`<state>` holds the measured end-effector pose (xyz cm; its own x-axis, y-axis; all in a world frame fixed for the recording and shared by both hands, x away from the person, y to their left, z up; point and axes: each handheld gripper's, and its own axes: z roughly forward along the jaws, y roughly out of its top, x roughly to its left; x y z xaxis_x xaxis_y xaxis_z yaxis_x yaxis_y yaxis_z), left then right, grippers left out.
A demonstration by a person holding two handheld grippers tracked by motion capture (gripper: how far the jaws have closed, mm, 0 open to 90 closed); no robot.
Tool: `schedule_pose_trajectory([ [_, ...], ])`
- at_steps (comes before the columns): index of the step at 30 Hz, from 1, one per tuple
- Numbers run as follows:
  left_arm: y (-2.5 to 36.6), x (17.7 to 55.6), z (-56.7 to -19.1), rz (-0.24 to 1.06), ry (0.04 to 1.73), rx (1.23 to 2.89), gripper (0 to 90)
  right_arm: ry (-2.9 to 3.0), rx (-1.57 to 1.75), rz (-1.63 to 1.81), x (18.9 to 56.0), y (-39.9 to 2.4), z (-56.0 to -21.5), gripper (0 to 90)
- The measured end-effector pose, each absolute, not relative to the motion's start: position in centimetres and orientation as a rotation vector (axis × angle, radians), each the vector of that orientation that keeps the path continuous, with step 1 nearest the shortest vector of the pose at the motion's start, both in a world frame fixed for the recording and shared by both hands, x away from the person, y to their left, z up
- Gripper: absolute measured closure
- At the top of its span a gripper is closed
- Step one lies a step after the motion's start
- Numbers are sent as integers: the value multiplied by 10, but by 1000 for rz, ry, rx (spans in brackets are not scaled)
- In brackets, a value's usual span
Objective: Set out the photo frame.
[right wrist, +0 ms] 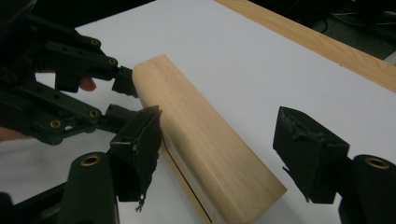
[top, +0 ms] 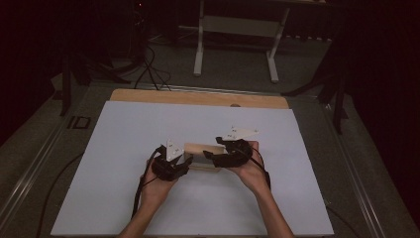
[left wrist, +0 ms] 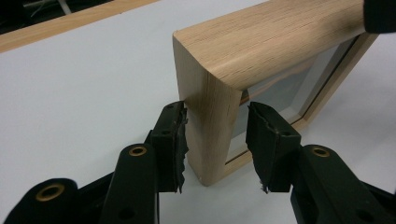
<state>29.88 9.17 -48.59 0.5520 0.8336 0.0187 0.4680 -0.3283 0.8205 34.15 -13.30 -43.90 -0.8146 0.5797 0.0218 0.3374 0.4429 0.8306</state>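
Left gripper view: left gripper (left wrist: 217, 147) is set astride the near corner post of a wooden frame (left wrist: 261, 42); one pad (left wrist: 175, 140) is touching the wood, the other is seen slightly off the glass side, so a firm grip cannot be confirmed. Right gripper (right wrist: 219, 154) is seen wide open around the frame's other end, pads clear of the wood. Frame is stood on edge on the white table sheet (top: 148, 129) between both grippers.

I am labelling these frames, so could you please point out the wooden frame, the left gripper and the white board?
wooden frame (left wrist: 261, 42): left gripper view, top rail.
left gripper (left wrist: 215, 144): left gripper view, midway between its fingertips.
white board (top: 148, 124): high view, bare far-left area.
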Motion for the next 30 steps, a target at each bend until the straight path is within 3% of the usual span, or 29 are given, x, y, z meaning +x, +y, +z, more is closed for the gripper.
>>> schedule_pose_trajectory([
  [16, 95, 304, -490, 570, 1011, 1968, 446, 2464, 855, 1302, 334, -148, -465, 294],
  [30, 103, 310, -491, 521, 925, 1982, 457, 2470, 889, 1310, 332, -160, -482, 419],
])
